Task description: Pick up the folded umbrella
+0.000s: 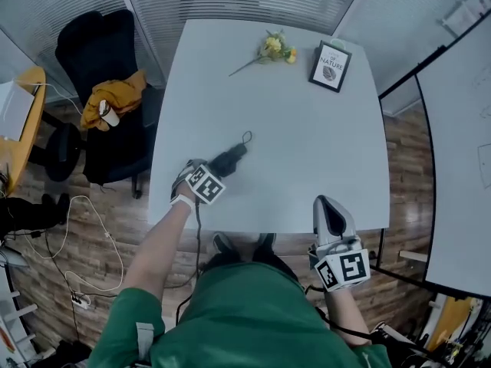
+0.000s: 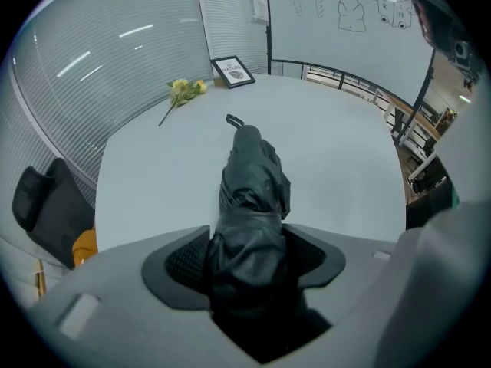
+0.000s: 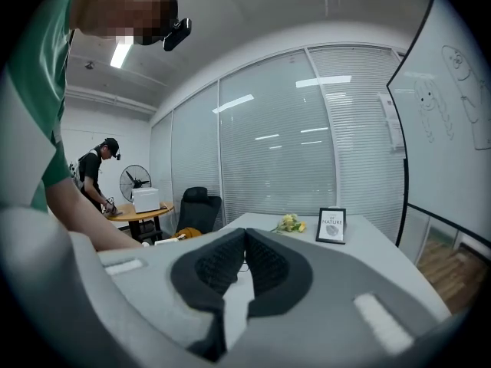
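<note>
The folded black umbrella (image 1: 232,158) lies on the white table (image 1: 307,136), its strap loop pointing toward the far edge. My left gripper (image 1: 218,169) points steeply down over its near end. In the left gripper view the umbrella (image 2: 250,182) runs straight between the two jaws of that gripper (image 2: 247,244) and fills most of the gap; the jaws stand wide and I see no squeeze on the fabric. My right gripper (image 1: 331,208) hovers level at the table's near edge on the right, and its pads meet with nothing between them (image 3: 245,234).
A yellow flower (image 1: 275,48) and a small framed picture (image 1: 331,66) rest at the table's far end. A black office chair (image 1: 103,75) with a yellow cloth stands left of the table. A whiteboard (image 1: 460,167) closes the right side. Another person (image 3: 96,176) stands at a distant desk.
</note>
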`<action>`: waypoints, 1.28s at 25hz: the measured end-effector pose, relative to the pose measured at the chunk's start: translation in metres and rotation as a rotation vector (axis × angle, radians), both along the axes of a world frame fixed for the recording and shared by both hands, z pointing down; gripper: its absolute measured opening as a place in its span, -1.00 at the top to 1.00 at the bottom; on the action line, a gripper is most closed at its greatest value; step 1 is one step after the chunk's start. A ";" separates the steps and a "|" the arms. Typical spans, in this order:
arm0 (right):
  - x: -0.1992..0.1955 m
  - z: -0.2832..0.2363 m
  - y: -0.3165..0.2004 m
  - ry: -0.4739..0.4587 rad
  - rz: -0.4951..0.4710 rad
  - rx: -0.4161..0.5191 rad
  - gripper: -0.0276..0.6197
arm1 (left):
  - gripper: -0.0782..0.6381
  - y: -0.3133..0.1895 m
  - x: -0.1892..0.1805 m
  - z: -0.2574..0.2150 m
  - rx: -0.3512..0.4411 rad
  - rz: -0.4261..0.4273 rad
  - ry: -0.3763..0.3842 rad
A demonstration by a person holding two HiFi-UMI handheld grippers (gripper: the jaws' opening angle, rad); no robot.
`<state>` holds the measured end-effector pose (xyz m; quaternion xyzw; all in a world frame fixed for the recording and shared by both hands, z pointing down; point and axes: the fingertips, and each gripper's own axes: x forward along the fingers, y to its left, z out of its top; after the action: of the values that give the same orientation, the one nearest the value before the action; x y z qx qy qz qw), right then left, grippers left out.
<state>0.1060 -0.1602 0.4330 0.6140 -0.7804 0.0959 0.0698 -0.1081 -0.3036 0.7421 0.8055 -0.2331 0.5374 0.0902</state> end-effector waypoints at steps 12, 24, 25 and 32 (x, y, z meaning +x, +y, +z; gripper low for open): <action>0.024 0.007 -0.002 -0.021 -0.057 -0.005 0.91 | -0.01 0.017 -0.003 -0.029 0.111 -0.092 0.094; 0.012 0.001 -0.017 -0.039 -0.173 0.013 0.91 | 0.01 0.040 0.015 -0.110 0.198 -0.242 0.371; 0.012 0.000 -0.019 -0.040 -0.181 0.016 0.91 | 0.01 0.041 0.019 -0.119 0.212 -0.245 0.394; 0.010 -0.006 -0.026 -0.044 -0.219 0.038 0.91 | 0.01 0.048 0.034 -0.185 0.290 -0.281 0.558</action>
<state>0.1155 -0.1863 0.4271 0.5239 -0.8458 0.0864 0.0510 -0.0738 -0.2556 0.5569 0.8860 -0.3818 0.2399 0.1083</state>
